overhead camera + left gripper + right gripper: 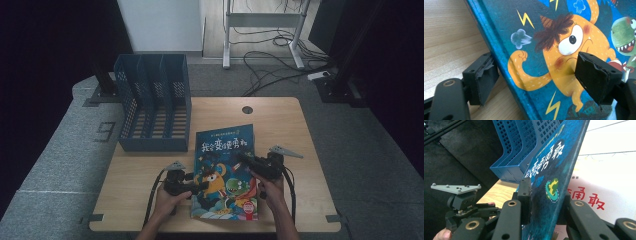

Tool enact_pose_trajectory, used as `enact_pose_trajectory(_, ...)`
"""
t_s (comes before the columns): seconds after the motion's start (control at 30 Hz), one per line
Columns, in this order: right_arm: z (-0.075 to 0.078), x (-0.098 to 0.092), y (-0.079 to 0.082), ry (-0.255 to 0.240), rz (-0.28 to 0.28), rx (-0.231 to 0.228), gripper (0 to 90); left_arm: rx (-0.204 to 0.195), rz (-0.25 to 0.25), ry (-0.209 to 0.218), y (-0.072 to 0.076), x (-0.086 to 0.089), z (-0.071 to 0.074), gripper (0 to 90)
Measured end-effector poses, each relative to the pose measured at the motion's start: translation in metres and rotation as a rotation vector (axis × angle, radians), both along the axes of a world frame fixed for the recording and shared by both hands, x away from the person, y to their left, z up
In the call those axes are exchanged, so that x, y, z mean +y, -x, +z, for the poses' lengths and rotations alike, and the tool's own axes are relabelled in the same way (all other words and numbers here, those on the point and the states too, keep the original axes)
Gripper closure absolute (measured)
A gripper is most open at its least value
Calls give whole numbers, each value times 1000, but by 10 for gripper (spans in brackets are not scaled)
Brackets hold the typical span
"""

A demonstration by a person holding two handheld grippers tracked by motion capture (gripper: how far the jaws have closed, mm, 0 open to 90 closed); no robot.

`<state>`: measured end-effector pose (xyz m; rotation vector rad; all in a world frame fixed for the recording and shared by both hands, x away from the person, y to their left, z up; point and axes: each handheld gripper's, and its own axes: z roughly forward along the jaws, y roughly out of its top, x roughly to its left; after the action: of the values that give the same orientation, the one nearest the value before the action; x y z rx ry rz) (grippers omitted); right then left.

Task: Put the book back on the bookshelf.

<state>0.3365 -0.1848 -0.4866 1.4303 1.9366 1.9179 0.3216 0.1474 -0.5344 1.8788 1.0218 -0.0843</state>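
Observation:
A picture book with a blue cover and cartoon monsters lies on the wooden table, near its front edge. My left gripper is at the book's left edge. In the left gripper view it is open, one jaw on the table beside the spine edge, the other over the orange monster on the cover. My right gripper is at the book's right side. It is shut on the front cover, which stands raised off a white inner page with red characters.
A blue slotted file organizer stands at the table's back left, just behind the book, and shows again in the right gripper view. A round cable hole sits near the back edge. Behind the table, cables and a desk frame rest on the floor.

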Motion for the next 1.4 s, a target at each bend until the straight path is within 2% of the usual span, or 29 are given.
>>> enact_pose_trajectory(0.47, 4, -1, 2, 35, -8, -24, 721, -10, -3, 3, 2, -2, 2, 210)
enact_pose_trajectory(0.77, 9, -1, 6, 20, -6, -51, 729, -7, -26, 25, 2, -2, 2, 208)
enact_pose_trajectory(0.97, 12, -1, 8, 11, 8, -74, 735, 9, -44, 52, 3, -5, 2, 185)
enact_pose_trajectory(1.03, 12, -1, 8, 15, 9, -75, 735, 4, -41, 48, 3, -5, 2, 188)
enact_pose_trajectory(1.1, 12, -1, 7, 37, -2, -73, 724, 0, -38, 40, 4, -6, 2, 198)
enact_pose_trajectory(1.23, 11, -1, 6, 114, -35, -79, 676, 2, -33, 20, 4, -7, 0, 236)
enact_pose_trajectory(1.33, 9, -2, 5, 177, -66, -64, 637, 4, -15, -11, 5, -10, -1, 284)
enact_pose_trajectory(1.4, 7, -4, 3, 195, -80, -37, 634, 19, -17, -23, 5, -12, -3, 293)
